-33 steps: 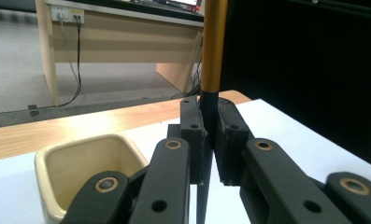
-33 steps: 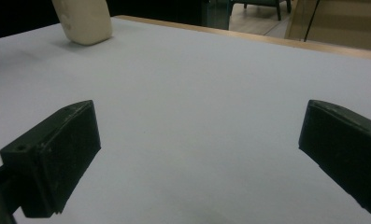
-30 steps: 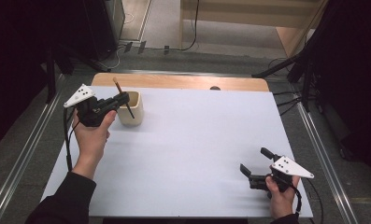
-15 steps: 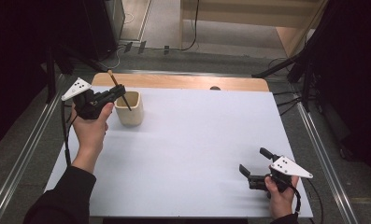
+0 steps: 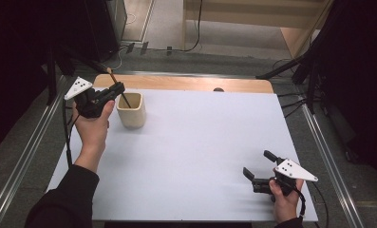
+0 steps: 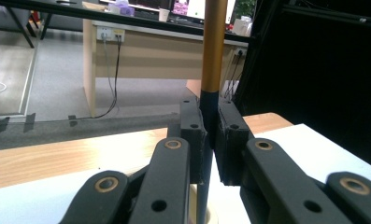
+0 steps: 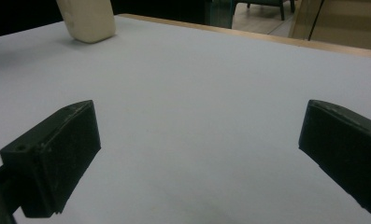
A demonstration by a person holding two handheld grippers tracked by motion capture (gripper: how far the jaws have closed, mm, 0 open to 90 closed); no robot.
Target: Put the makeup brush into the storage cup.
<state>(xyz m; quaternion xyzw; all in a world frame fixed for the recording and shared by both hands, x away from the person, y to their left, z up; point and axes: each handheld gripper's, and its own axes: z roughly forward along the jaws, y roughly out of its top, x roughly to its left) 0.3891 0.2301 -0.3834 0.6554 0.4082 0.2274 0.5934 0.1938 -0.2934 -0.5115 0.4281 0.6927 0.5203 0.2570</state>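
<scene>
A thin stick (image 5: 112,76) with an orange-brown upper part and a dark lower part slants over a cream cup (image 5: 131,114) at the far left of the white table (image 5: 205,142); its lower end sits in the cup's mouth. My left gripper (image 5: 116,90) is shut on the stick just left of the cup. In the left gripper view the pads clamp the stick (image 6: 213,46) at its dark section, the gripper (image 6: 210,135) being above the cup's rim (image 6: 214,217). My right gripper (image 5: 256,164) rests open near the front right edge, nothing between its fingers (image 7: 57,158). The cup (image 7: 87,18) lies far off.
A wooden strip (image 5: 186,83) runs along the table's far edge, with a small dark knob (image 5: 218,89) on it. Metal rails (image 5: 24,166) flank both sides. Dark stands and cables crowd the floor beyond. The broad middle of the white surface holds nothing.
My left gripper has drifted a little up and toward the far left with the stick, which now stands higher in the cup. The right gripper has not moved.
</scene>
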